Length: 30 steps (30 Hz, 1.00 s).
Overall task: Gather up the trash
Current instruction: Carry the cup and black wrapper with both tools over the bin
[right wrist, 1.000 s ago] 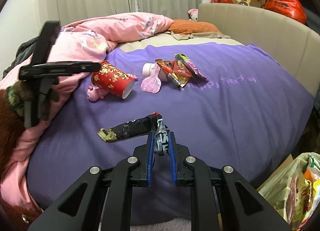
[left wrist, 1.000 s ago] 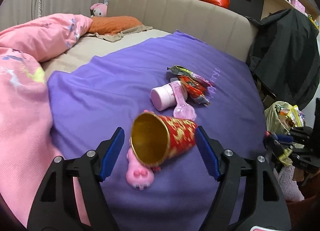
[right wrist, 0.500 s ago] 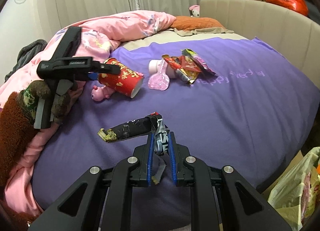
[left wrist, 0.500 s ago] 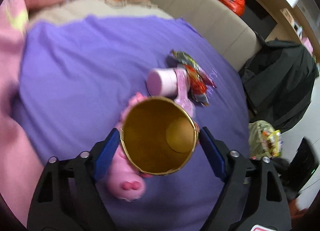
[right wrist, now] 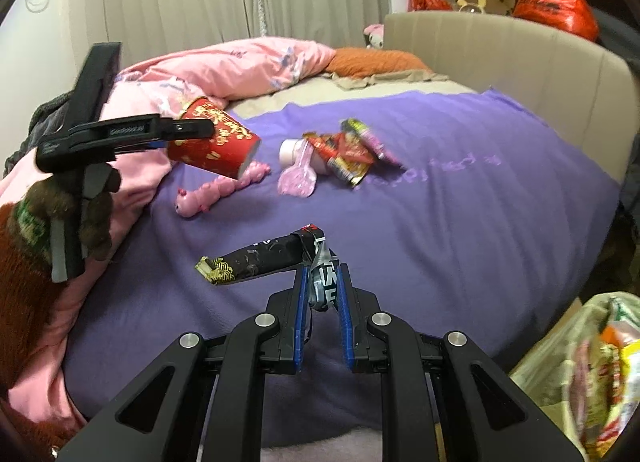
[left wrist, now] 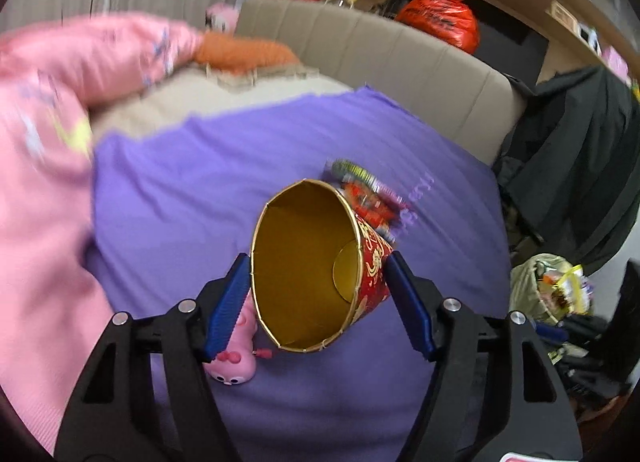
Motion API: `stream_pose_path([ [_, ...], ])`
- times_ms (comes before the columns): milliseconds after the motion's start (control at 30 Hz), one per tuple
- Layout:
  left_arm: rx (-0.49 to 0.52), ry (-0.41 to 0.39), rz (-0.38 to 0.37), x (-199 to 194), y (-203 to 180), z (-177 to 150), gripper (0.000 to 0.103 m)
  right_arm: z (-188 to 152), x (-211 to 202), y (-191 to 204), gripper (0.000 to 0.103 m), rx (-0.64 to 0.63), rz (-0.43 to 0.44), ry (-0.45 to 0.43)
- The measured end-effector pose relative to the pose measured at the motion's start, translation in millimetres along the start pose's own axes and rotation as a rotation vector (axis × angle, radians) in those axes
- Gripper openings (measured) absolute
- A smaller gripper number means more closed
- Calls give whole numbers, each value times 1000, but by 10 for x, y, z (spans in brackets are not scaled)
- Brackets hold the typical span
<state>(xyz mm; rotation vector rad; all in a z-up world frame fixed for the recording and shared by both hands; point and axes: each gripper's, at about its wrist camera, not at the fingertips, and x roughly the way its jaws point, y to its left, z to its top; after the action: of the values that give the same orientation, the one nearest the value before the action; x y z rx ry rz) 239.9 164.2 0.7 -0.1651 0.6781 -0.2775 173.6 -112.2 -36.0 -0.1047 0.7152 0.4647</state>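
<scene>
A red paper cup (left wrist: 304, 270) with gold print and a gold inside hangs clear of the purple blanket (left wrist: 192, 190), mouth toward the left wrist camera. My left gripper (left wrist: 316, 262) has its jaws closing on the cup's sides, blue pads against it. In the right wrist view the same cup (right wrist: 216, 142) is held above the bed by the left gripper (right wrist: 192, 128). My right gripper (right wrist: 322, 270) is shut on a crumpled black wrapper (right wrist: 264, 258) that sticks out to the left. Several snack wrappers (right wrist: 348, 150) lie mid-bed.
A pink caterpillar toy (right wrist: 212, 194) lies under the lifted cup, with a small white-pink bottle (right wrist: 290, 150) and a pink scoop (right wrist: 298, 178) beside the wrappers. A bag holding trash (right wrist: 592, 366) sits off the bed's right corner. A pink duvet (right wrist: 224, 70) is heaped on the left.
The left gripper closed around the red cup and raised it off the blanket, uncovering the pink toy. The right gripper kept its hold on the black wrapper and barely moved.
</scene>
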Motion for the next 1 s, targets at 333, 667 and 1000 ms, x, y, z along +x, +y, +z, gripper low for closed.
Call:
stream_pose_path([
  [333,143,-194,-51,-721,-998,342,65,151,-771,-236,15,-24,-116,-153],
  [667,317,-227,-18,-961,-2137,259,66,-38,-1665,-698,15,33,-207,-289],
  [1000,395,-174,-157,-776,-3065,20,66,-487,-2383,-1217,15,117,-300,-356],
])
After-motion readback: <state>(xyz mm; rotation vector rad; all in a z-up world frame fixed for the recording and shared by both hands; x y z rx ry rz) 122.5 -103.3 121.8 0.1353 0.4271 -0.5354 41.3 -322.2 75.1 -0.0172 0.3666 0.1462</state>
